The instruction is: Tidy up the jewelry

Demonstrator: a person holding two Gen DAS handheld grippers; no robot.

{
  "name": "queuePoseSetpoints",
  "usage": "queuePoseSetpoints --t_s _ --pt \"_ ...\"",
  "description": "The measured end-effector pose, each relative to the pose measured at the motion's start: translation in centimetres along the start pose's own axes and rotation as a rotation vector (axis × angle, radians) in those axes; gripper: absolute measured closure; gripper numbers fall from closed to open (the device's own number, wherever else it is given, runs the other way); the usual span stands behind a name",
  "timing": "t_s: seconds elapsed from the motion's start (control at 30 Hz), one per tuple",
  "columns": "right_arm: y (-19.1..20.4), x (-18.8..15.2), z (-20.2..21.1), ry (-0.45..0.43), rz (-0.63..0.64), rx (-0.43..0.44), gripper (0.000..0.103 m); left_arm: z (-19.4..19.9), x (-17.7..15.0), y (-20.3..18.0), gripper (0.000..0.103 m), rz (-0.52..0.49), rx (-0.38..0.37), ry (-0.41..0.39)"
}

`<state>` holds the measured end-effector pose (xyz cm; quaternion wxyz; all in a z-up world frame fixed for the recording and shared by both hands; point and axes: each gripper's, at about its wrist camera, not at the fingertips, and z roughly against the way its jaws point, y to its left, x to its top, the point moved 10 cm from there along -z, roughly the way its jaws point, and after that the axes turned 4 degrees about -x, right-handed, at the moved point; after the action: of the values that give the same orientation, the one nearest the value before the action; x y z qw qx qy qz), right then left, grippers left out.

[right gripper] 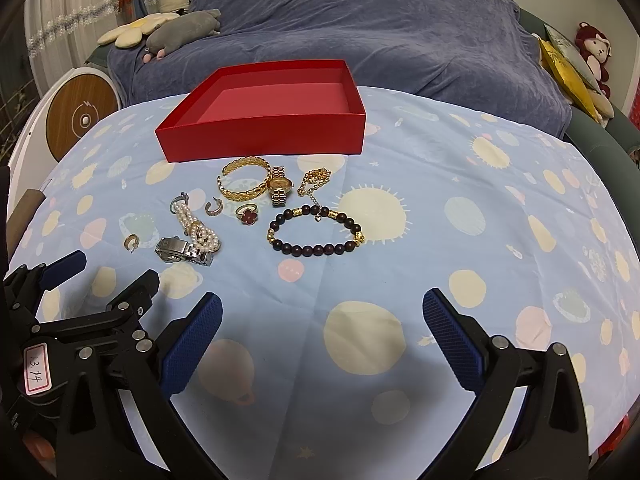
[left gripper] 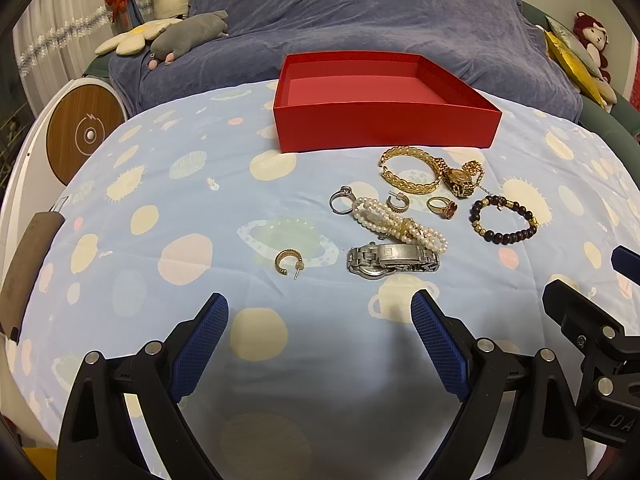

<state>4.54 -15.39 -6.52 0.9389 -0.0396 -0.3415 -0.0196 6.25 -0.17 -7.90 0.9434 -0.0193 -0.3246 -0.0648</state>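
Now | left gripper [left gripper: 320, 312], right gripper [right gripper: 322, 308] level, side by side | jaws spread (nothing held) | red box [left gripper: 384, 128] ahead

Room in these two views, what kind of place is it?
Probably a bedroom: a blue blanket draped over a bed or couch, plush toys along it, and a curtain behind the cloth-covered table.

The box [left gripper: 384, 128] is bright red. The cloth [right gripper: 460, 248] is pale blue, printed with cream suns and pink planets. Gold bangle [right gripper: 244, 180], white pearl bracelet [left gripper: 396, 224], dark brown bead bracelet [right gripper: 316, 232], silver watch [left gripper: 392, 260]. The gripper pads [right gripper: 192, 348] are blue.
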Motion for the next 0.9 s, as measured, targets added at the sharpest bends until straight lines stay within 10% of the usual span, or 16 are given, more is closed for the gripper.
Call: queuePoseSetpoints --t_s 0.9 --pt "0.5 0.1 -0.6 0.003 0.015 -0.002 0.005 -0.8 -0.4 0.6 0.014 0.006 -0.007 0.002"
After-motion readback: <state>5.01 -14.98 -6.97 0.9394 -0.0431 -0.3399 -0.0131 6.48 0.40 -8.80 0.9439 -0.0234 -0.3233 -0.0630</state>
